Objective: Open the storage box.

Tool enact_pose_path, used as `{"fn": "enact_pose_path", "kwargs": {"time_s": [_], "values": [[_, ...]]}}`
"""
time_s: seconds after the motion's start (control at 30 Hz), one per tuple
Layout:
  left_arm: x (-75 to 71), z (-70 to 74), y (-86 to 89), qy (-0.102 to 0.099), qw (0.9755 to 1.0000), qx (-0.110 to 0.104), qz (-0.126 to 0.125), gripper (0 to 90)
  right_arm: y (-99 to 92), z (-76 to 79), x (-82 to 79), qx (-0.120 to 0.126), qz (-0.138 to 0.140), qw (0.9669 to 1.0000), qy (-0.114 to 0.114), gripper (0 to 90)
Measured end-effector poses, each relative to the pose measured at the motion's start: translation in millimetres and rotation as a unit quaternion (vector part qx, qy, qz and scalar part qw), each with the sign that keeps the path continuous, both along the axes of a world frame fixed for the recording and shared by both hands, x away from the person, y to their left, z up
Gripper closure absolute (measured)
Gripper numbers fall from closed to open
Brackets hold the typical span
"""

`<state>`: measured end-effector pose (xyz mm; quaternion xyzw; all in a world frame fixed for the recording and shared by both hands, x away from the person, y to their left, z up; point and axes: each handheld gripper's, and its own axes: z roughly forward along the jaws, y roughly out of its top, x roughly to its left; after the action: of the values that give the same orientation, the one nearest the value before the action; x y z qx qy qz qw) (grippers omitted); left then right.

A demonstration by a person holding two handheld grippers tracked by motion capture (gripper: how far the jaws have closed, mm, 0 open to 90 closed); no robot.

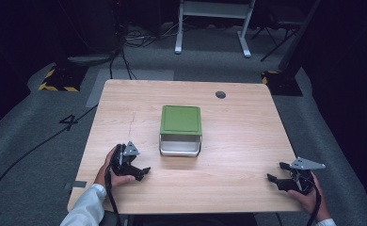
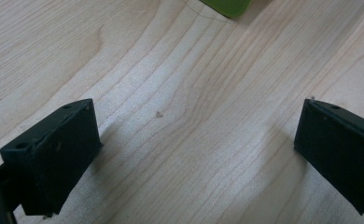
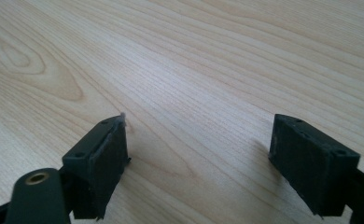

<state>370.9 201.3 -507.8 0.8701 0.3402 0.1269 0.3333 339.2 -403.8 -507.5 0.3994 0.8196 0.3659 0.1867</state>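
A metal box with a green lid point(image 1: 181, 130) stands in the middle of the wooden table point(image 1: 238, 127). My left gripper point(image 1: 143, 173) rests on the table near the front left, a short way left of and below the box, open with nothing between its jaws. A corner of the green lid point(image 2: 227, 6) shows at the top of the left gripper view, beyond my left gripper point(image 2: 196, 144). My right gripper point(image 1: 276, 173) lies near the front right corner, open and empty. In the right gripper view my right gripper point(image 3: 199, 149) has bare wood between its jaws.
A round grey cable port point(image 1: 220, 94) sits near the table's back edge. Cables point(image 1: 35, 146) run over the grey floor at the left. A white desk frame point(image 1: 212, 23) stands behind the table. Yellow-black marked bases point(image 1: 59, 80) stand at the back left and right.
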Motion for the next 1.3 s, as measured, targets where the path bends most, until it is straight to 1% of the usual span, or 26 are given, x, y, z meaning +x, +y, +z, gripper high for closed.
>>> {"fn": "enact_pose_path", "kwargs": {"time_s": [0.07,0.1,0.13,0.17,0.2,0.23,0.27,0.3,0.33,0.4,0.43,0.5,0.57,0.6,0.63,0.67,0.77,0.8,0.87,0.93,0.97,1.03,1.1,1.13,1.23,1.3], "values": [[-1.8,1.9,-0.7,0.004,1.0000,0.003,0.000,1.6,0.1,0.0,0.0,0.000,0.000,1.0000,0.000,19.4],[-3.2,3.6,-0.1,0.004,0.9999,0.001,-0.009,5.0,0.0,0.0,0.0,0.000,0.000,1.0000,0.000,19.5],[-3.2,3.6,-0.1,0.004,0.9999,0.001,-0.009,12.2,0.0,0.0,0.0,0.001,0.000,1.0000,0.000,19.4],[-7.4,6.8,0.3,0.004,0.9995,-0.017,-0.028,22.9,-0.1,0.0,0.3,0.001,0.001,1.0000,0.001,19.4],[-7.4,6.8,0.3,0.004,0.9995,-0.017,-0.028,24.6,-0.1,0.0,0.3,0.001,0.001,1.0000,0.001,19.4],[-9.3,8.7,-1.2,-0.001,0.9993,-0.018,-0.033,24.6,-0.1,0.0,0.5,0.001,0.001,1.0000,0.001,19.4],[-10.4,9.7,-2.5,-0.004,0.9993,-0.016,-0.033,15.8,-0.1,0.0,0.9,0.001,0.002,1.0000,0.001,19.4],[-11.8,11.6,-3.8,-0.007,0.9991,-0.019,-0.038,20.3,0.1,0.0,1.4,0.002,0.001,1.0000,0.002,19.4],[-13.7,13.6,-5.3,-0.007,0.9988,-0.023,-0.042,20.9,0.1,0.0,1.7,0.002,0.001,1.0000,0.002,19.4],[-16.7,17.0,-8.7,-0.013,0.9984,-0.021,-0.050,16.6,0.1,0.0,1.9,0.001,0.000,1.0000,0.001,19.2],[-16.7,17.0,-8.7,-0.013,0.9984,-0.021,-0.050,17.6,0.1,0.0,1.9,0.001,0.000,1.0000,0.001,19.2],[-22.7,22.9,-15.2,-0.030,0.9973,-0.023,-0.063,19.9,0.0,0.0,1.5,0.000,-0.003,1.0000,0.000,19.1],[-24.4,25.1,-17.6,-0.032,0.9967,-0.027,-0.069,19.9,-0.1,0.0,1.5,0.001,-0.003,1.0000,0.000,19.1],[-26.7,28.5,-22.9,-0.037,0.9956,-0.027,-0.082,19.9,-0.1,0.0,1.5,0.000,-0.003,1.0000,0.001,19.1],[-26.7,28.5,-22.9,-0.037,0.9956,-0.027,-0.082,19.9,-0.1,0.0,1.5,0.000,-0.003,1.0000,0.001,19.1],[-29.3,32.5,-30.4,-0.041,0.9942,-0.027,-0.095,19.9,-0.2,0.0,1.6,0.001,-0.003,1.0000,0.001,19.1],[-32.4,36.7,-40.7,-0.042,0.9916,-0.036,-0.117,19.9,-0.1,0.0,1.6,0.001,-0.003,1.0000,0.001,19.1],[-32.4,36.7,-40.7,-0.042,0.9916,-0.036,-0.117,20.0,-0.1,0.0,1.6,0.001,-0.003,1.0000,0.001,19.1],[-34.9,39.7,-47.1,-0.045,0.9897,-0.040,-0.129,20.0,-0.2,0.0,1.5,0.000,-0.003,1.0000,0.001,19.0],[-37.5,44.2,-56.2,-0.053,0.9871,-0.048,-0.144,20.2,-0.2,0.0,1.6,0.001,-0.002,1.0000,0.001,19.2],[-37.5,44.2,-56.2,-0.053,0.9871,-0.048,-0.144,20.9,-0.2,0.0,1.6,0.001,-0.002,1.0000,0.001,19.2],[-37.4,49.5,-64.1,-0.056,0.9854,-0.057,-0.150,22.1,-0.1,0.0,1.5,0.001,-0.002,1.0000,0.001,19.2],[-37.3,51.0,-66.6,-0.057,0.9850,-0.058,-0.152,22.3,-0.2,0.0,1.5,0.001,-0.001,1.0000,0.001,19.2],[-36.1,53.3,-71.3,-0.059,0.9840,-0.057,-0.158,22.6,-0.1,0.0,1.5,0.001,-0.002,1.0000,0.001,19.3],[-33.4,56.0,-77.5,-0.060,0.9838,-0.053,-0.161,22.9,-0.2,0.0,1.5,0.001,-0.001,1.0000,0.001,19.3],[-31.8,58.3,-81.3,-0.061,0.9838,-0.051,-0.161,25.9,-0.2,0.0,1.5,0.001,-0.001,1.0000,0.001,19.3]]}}
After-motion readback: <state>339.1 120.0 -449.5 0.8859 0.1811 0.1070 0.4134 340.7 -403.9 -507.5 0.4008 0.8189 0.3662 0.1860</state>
